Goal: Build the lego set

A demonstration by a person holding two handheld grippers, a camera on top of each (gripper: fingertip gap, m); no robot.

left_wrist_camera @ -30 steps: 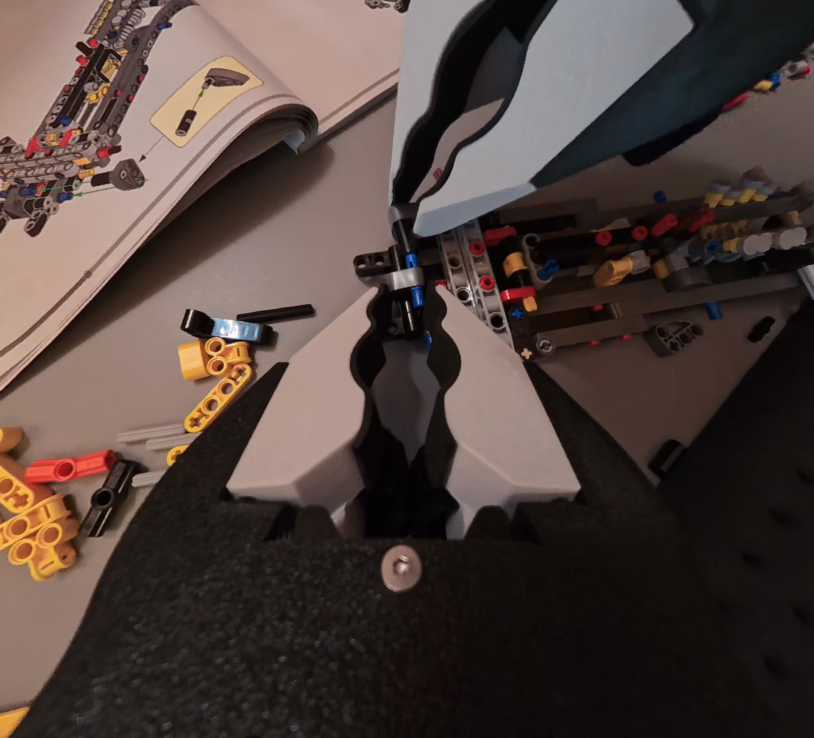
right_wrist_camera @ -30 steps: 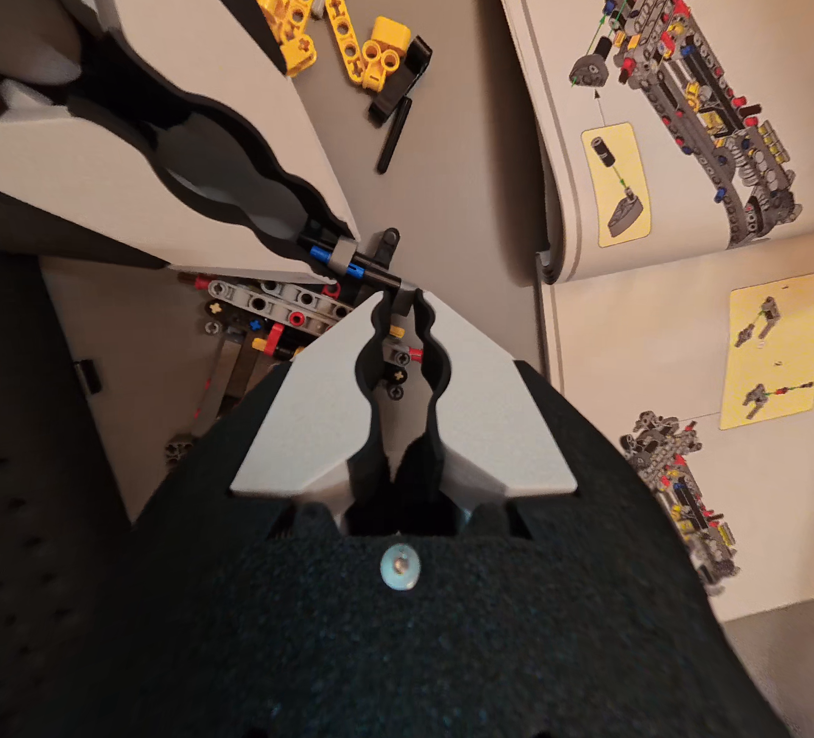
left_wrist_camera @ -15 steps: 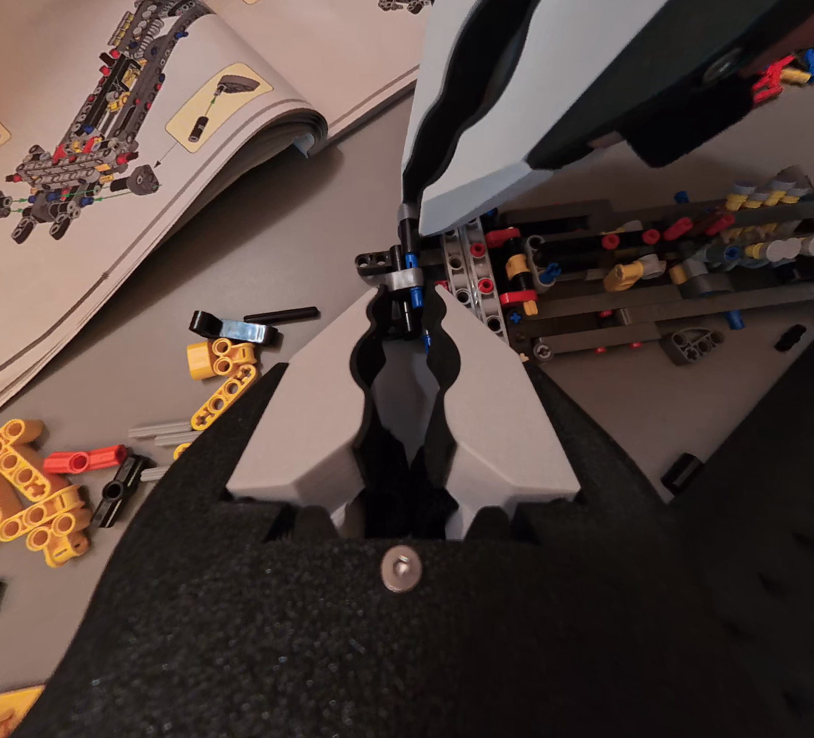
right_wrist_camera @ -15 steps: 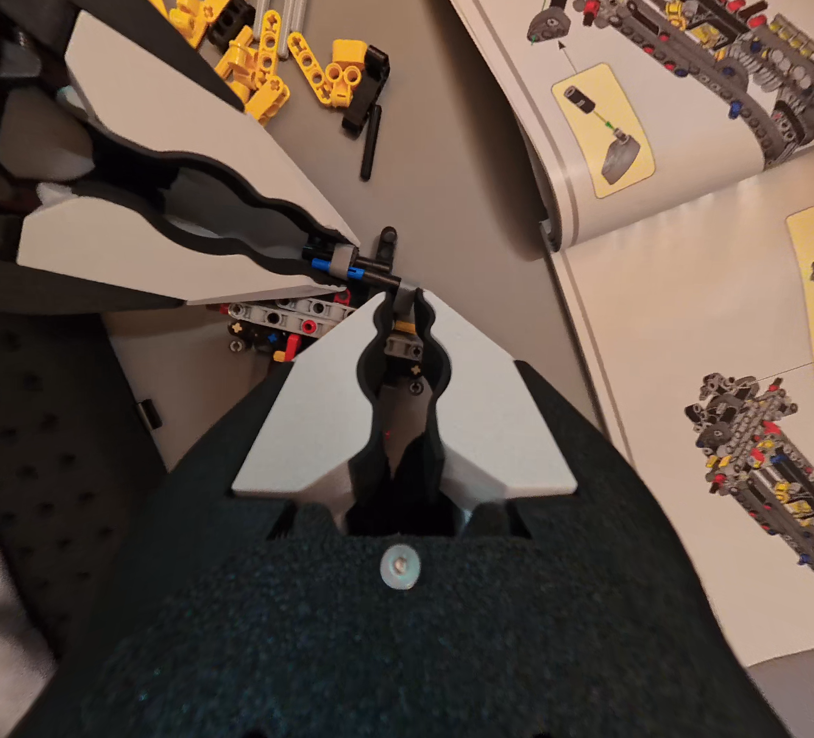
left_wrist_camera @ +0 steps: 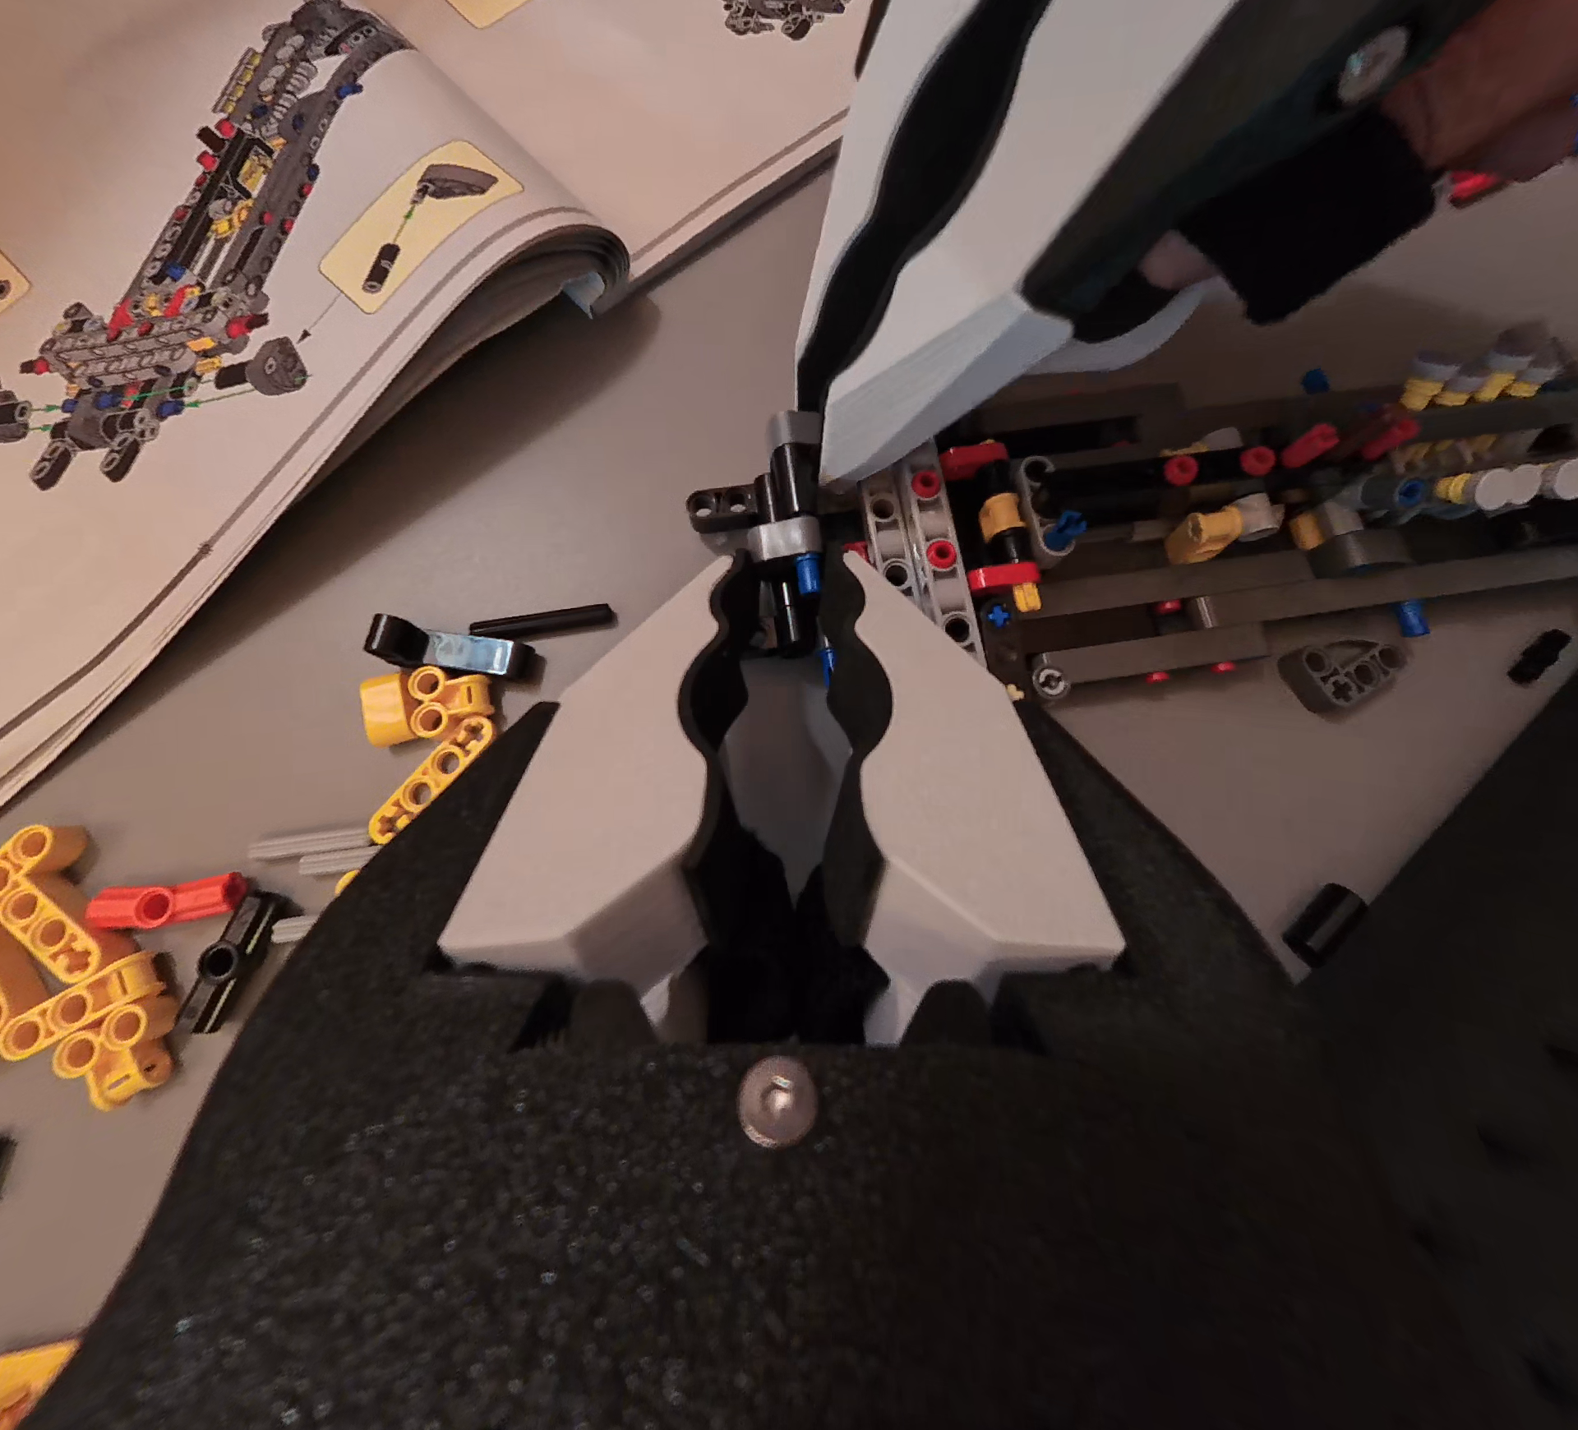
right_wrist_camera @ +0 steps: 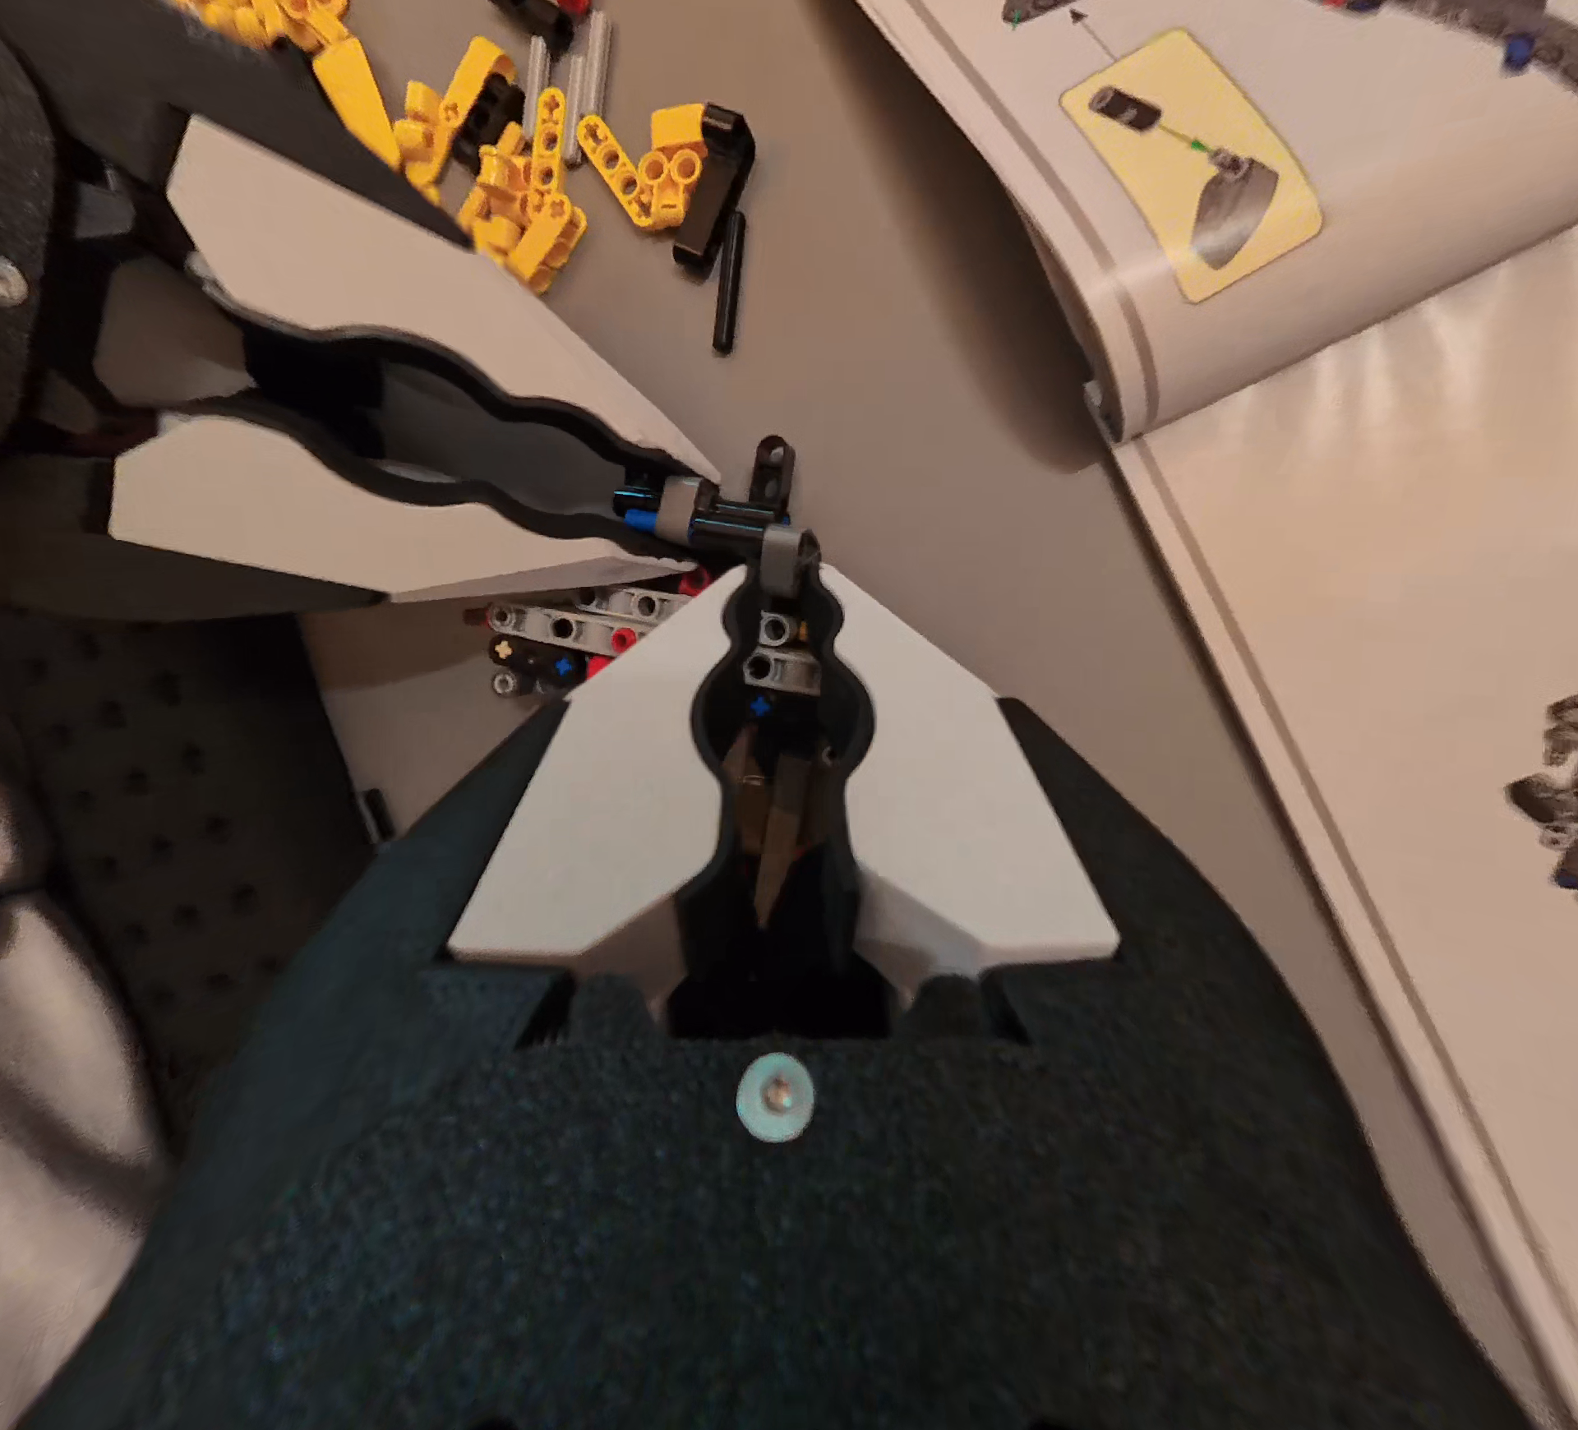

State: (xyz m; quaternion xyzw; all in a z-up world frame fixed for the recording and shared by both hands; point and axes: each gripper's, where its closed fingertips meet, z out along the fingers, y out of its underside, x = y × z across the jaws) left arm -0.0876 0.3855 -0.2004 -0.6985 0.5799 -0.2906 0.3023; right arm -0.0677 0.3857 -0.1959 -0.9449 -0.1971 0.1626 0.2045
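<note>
While your left gripper (left_wrist_camera: 790, 603) pinches the black axle's (left_wrist_camera: 787, 480) near end, right gripper (right_wrist_camera: 781, 578) clamps its far grey connector (right_wrist_camera: 784, 554), coaxial.

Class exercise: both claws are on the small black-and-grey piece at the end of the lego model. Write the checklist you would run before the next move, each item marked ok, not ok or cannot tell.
1. Left claw closed on the black-and-grey piece: ok.
2. Right claw closed on its grey end: ok.
3. Piece fully seated in the model: cannot tell.
4. Instruction booklet open: ok.
5. Loose yellow parts clear of both claws: ok.
</note>
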